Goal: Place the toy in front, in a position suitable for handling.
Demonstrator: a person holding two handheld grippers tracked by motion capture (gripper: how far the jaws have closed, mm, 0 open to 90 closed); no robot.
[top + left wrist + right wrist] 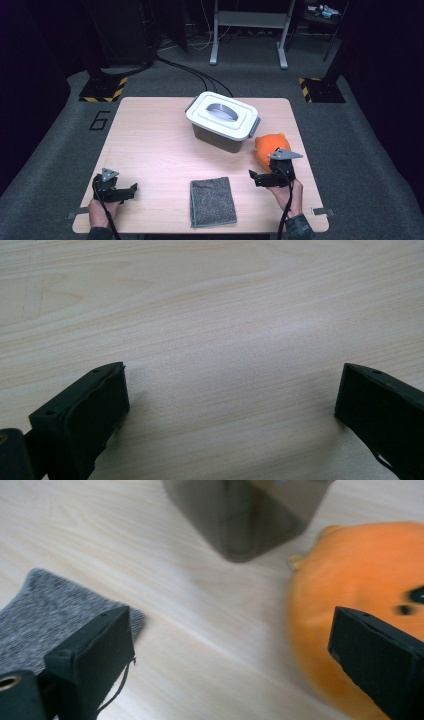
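Note:
An orange soft toy (pixel 267 145) lies on the table's right side, beside a brown plastic box with a white lid (pixel 222 120). My right gripper (pixel 254 176) hovers just in front of the toy, open, with bare wood between its jaws. In the right gripper view the toy (pixel 350 590) sits behind the right jaw and a folded grey cloth (pixel 45 615) behind the left jaw. The same grey cloth (pixel 212 201) lies at the front middle. My left gripper (pixel 133 189) rests open at the front left, and its view shows plain wood between the jaws.
The wooden table (pixel 150 140) has free surface across its left half and middle. The box (pixel 240 515) stands at the back middle. Grey carpet, cables and a metal stand's legs (pixel 247 50) lie beyond the far edge.

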